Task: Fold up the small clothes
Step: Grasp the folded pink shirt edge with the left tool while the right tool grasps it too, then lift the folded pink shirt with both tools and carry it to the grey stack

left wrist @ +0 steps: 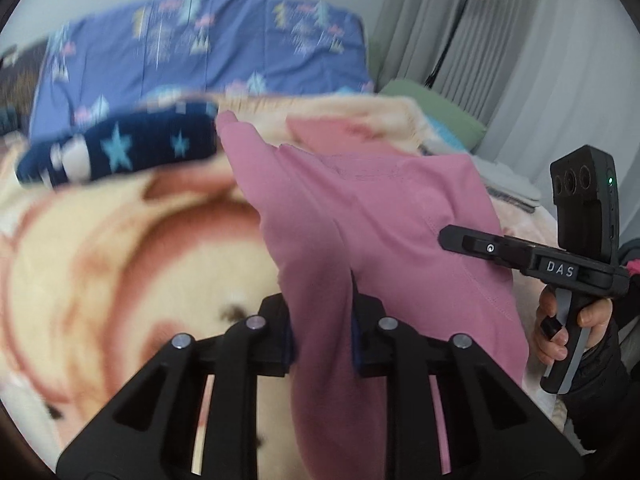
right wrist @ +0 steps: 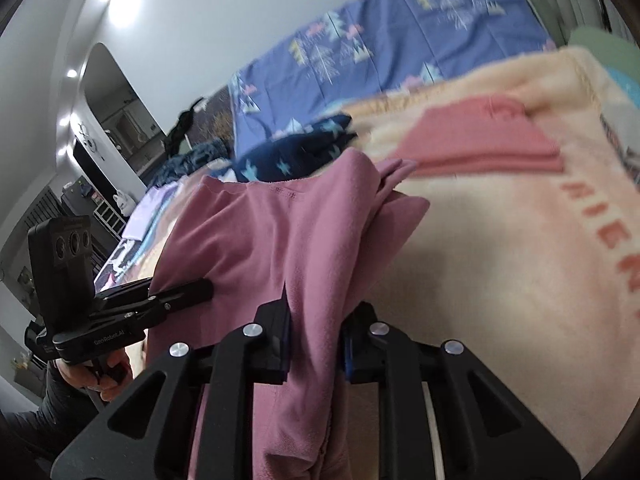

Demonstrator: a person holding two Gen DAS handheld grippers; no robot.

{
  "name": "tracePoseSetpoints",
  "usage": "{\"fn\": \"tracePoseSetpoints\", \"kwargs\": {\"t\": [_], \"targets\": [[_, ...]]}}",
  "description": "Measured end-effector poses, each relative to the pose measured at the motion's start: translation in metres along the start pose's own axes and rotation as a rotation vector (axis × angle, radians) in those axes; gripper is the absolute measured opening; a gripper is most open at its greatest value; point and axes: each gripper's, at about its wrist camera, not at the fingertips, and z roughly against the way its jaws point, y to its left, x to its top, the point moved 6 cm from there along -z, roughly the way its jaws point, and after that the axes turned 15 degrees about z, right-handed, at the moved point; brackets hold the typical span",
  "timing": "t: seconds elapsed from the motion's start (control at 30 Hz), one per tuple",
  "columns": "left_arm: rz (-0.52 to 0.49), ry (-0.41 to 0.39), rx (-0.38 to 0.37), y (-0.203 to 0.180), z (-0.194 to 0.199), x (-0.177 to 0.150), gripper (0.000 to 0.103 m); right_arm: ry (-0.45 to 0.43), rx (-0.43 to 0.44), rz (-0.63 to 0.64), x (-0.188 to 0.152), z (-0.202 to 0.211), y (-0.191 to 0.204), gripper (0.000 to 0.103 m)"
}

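Nearest, our left gripper [left wrist: 322, 330] and right gripper [right wrist: 314, 344] each have their jaws clamped on a bunched edge of the soft pink knit garment [left wrist: 360, 208] — it hangs between them above the cream fleece blanket [left wrist: 120, 240] on the bed. Uneven pull could slip the cloth. Beyond lies a navy star-print garment [left wrist: 120, 148].

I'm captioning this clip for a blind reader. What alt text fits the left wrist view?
The left gripper pinches a pink garment above a cream blanket. At right, a hand holds the right gripper, its tip against the same garment. A navy star-print cloth lies behind.
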Motion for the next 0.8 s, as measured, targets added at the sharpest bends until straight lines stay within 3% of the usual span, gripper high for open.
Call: {"fn": "tracePoseSetpoints", "kwargs": {"t": [0.3,0.5,0.8], "targets": [[-0.141,-0.179,-0.053,-0.073,0.070,0.016,0.020,-0.220,-0.096,0.112,0.031,0.103,0.034,0.019],[-0.229,-0.198,-0.081,-0.127,0.080,0.020,0.021,-0.282,-0.170,0.119,0.030,0.158,0.027,0.019],[-0.339,-0.195,-0.126,-0.210,0.065,0.016,0.021,-0.341,-0.262,0.077,0.015,0.228,-0.012,0.019]]}}
